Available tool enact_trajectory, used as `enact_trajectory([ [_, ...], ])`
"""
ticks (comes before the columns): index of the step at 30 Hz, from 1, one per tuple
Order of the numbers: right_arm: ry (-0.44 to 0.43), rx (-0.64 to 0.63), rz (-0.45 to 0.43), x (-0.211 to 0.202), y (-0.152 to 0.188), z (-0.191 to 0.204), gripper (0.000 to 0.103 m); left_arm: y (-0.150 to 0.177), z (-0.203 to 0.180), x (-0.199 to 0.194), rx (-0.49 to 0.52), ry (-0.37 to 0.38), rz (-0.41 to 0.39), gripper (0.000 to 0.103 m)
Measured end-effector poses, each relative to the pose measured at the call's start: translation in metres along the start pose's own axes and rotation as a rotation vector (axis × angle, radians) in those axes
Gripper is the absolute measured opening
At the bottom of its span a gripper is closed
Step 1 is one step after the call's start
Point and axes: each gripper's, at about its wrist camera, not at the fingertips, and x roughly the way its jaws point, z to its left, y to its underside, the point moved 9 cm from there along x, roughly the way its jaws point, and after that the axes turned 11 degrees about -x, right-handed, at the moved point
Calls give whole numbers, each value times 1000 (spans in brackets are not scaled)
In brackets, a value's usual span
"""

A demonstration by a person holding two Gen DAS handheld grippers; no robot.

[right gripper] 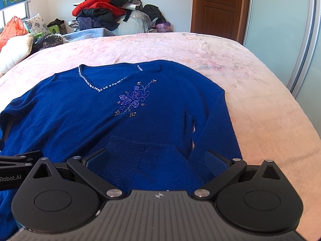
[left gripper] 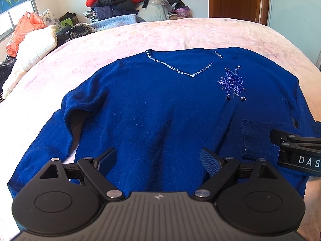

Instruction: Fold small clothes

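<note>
ahead of both wide-apart grippers, left and right: sweater, collar far, hem near, empty jaws.

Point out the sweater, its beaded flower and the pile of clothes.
sweater [left gripper: 152, 108], left wrist view, on the middle of its front.
beaded flower [right gripper: 134, 98], right wrist view, on the flower's centre.
pile of clothes [right gripper: 100, 12], right wrist view, on the red garment.
</note>
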Motion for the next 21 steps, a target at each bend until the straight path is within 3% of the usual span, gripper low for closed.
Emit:
enact_trajectory([
  [21,-8,4,1,-2,2,-2,103,2,0,1,9,1,4,91],
])
